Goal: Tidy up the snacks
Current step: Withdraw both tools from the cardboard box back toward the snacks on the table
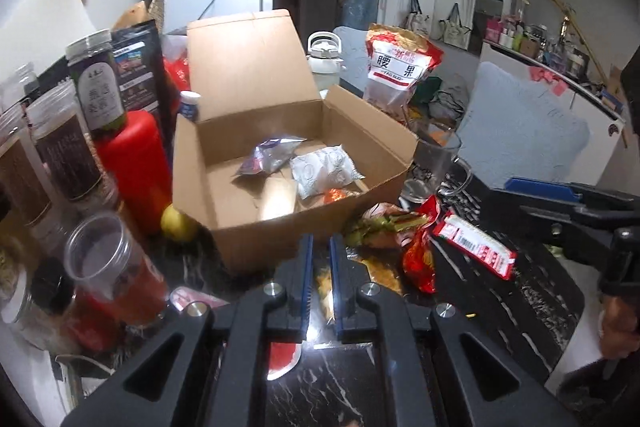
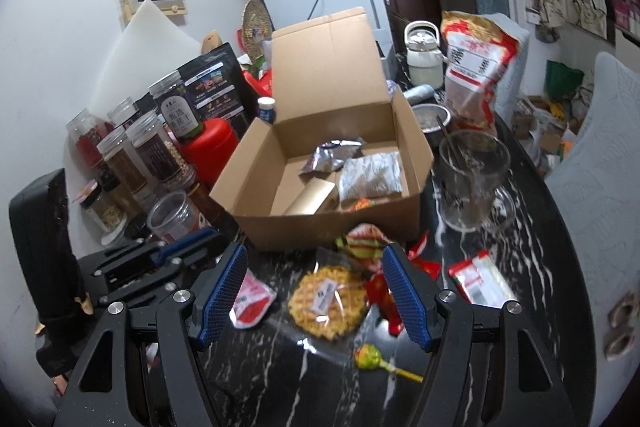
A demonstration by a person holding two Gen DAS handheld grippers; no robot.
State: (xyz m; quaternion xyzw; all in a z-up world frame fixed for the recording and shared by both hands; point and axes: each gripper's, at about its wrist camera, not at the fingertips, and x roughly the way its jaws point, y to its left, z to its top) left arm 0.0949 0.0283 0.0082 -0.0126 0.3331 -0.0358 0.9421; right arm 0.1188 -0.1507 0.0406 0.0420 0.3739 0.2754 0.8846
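Cardboard, brown and open-lidded, the box (image 2: 320, 163) on the black marbled table (image 2: 532, 267) holds several snack packets. Nearer lies a round yellow waffle in clear wrap (image 2: 328, 301), between the right gripper's (image 2: 316, 291) wide jaws (apparently untouched). Left gripper (image 1: 320, 259) stands nearly closed.

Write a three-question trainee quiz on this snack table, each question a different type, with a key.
1. True or false: the cardboard box stands open.
2. The round waffle snack lies: A) inside the box, B) on the table between the right tongs' fingers, C) in the glass mug.
3. Fill in: the left tongs are ____, with nothing seen gripped.

Key: 1 true; 2 B; 3 shut.
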